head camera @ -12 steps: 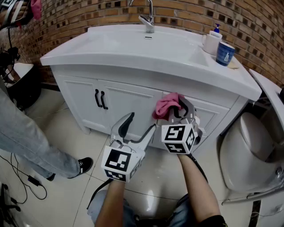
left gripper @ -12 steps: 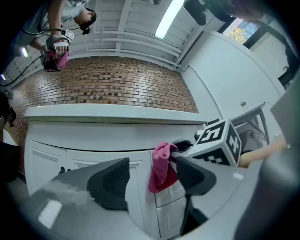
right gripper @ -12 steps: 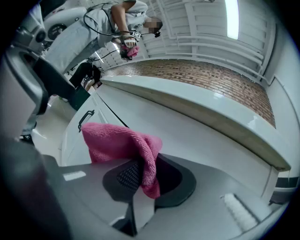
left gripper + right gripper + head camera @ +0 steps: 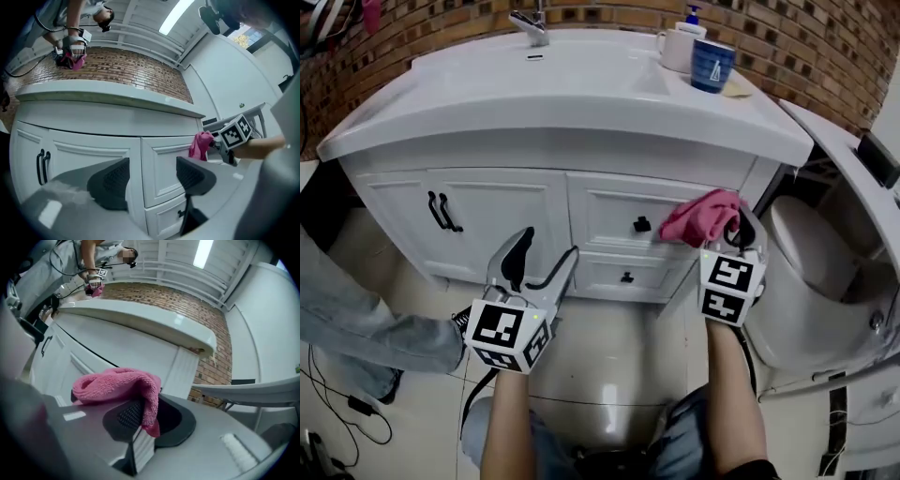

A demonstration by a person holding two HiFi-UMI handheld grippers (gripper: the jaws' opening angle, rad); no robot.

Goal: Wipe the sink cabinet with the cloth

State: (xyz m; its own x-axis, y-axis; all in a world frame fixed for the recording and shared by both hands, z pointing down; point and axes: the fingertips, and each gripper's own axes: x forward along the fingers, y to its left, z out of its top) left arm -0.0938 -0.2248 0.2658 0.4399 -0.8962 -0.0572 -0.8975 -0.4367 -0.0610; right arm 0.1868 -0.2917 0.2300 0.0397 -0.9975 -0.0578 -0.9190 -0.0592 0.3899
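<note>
Cloth (image 4: 701,216), pink, fuzzy and bunched, was pinched in the right tongs (image 4: 731,225) and lay against the right edge of the upper drawer (image 4: 614,214) of the white panelled cabinet (image 4: 502,202). The left tongs (image 4: 549,240) gaped wide, empty, well apart from it. A blue cup (image 4: 712,64) stood on the tabletop (image 4: 581,94), contents unseen.

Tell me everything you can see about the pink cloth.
The cloth is pink with a nubby, towel-like pile. It is bunched into a loose wad rather than spread flat. The right gripper is shut on it, and one fold hangs down between the jaws. The cloth sits at the right end of the upper drawer of the cabinet, to the right of the black knob, and appears to touch the drawer front.
</note>
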